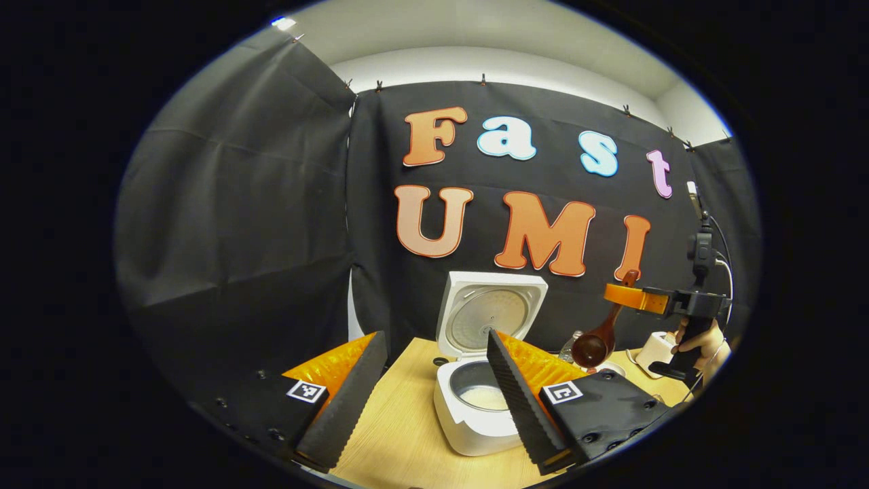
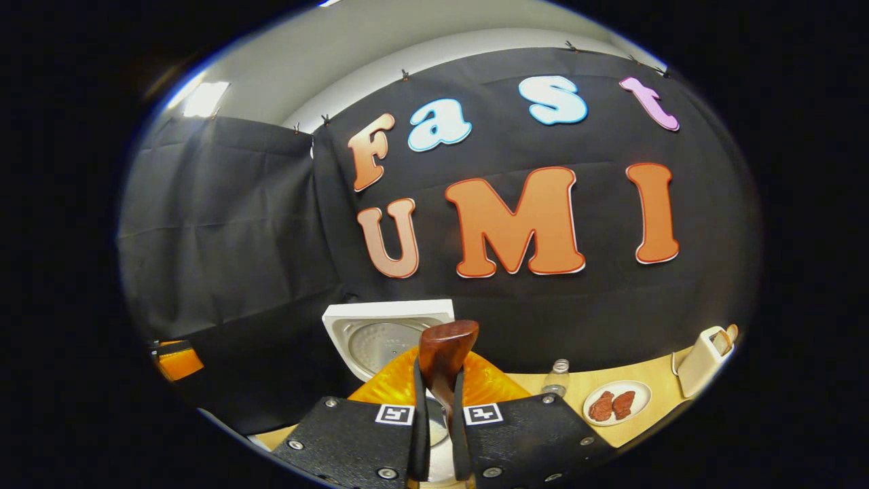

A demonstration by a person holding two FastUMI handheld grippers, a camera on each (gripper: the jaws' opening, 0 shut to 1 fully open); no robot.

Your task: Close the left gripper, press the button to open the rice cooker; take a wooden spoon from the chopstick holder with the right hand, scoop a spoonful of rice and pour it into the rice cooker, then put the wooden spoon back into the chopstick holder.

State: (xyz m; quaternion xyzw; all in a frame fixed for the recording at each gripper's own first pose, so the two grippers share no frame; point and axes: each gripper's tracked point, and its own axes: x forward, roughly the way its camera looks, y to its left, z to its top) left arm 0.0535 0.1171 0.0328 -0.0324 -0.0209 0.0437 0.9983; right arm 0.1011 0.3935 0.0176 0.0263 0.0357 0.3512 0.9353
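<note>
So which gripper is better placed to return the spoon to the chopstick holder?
Right: the right gripper is shut on the wooden spoon, beside the open rice cooker. The left gripper is open.

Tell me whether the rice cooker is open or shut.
Open. The rice cooker has its lid swung upright behind the pot, inner plate facing forward, and pale contents show inside the bowl.

Your white rice cooker [image 1: 475, 414] stands open on the table, lid [image 1: 490, 312] upright, rice in the pot. Your wooden spoon [image 1: 599, 339] hangs bowl-down (dark, glossy) just beside it.
</note>
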